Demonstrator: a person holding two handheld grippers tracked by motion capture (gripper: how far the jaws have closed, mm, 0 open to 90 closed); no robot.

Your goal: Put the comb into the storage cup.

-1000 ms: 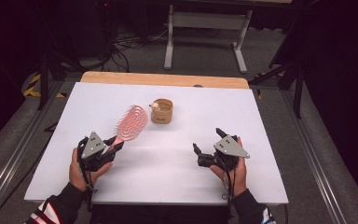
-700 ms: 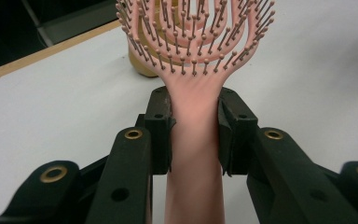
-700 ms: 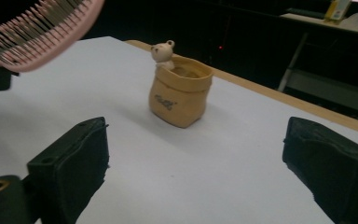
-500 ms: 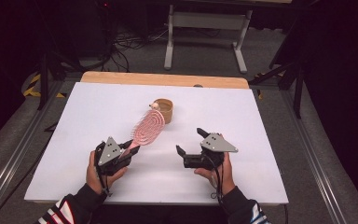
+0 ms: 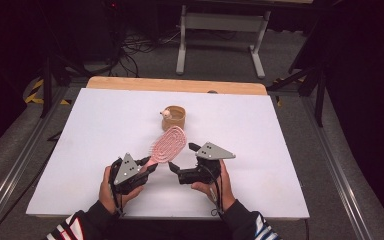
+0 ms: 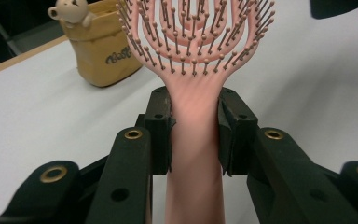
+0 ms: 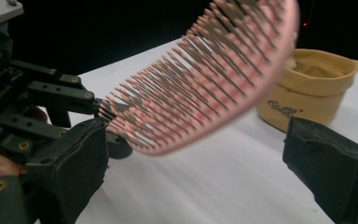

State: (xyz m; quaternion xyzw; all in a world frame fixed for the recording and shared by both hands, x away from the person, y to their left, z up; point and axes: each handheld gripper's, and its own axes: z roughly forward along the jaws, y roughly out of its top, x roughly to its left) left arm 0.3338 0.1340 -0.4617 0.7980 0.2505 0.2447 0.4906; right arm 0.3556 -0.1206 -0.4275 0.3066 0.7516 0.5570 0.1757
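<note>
Both hands sit low at the near edge of the desk, forearms in striped sleeves coming up from the bottom of the high view. The left hand wraps the body of the left tool, which points forward and a little toward the middle of the desk. In the left gripper view the two black jaws are clamped on the neck of the pink hairbrush, one pad pressed flat against each side of the handle just below the head. That is a firm hold, jaws only partly closed because the handle fills the gap.

The right hand holds the right tool turned inward, its tips aimed at the brush from the side. Its jaws stand wide apart: in the right gripper view one pad sits low at the left, the other low at the right, and the brush head hangs between and beyond them, nothing pinched. Whether either pad brushes the bristles is hard to tell, since the head is blurred there.

The hairbrush is raised off the desk, head slanting away toward the far edge, bristles in looping rows with small rounded tips. Beyond it, nearer the middle of the desk, stands a small tan cup with a little bear figure on its rim, well clear of both tools.
</note>
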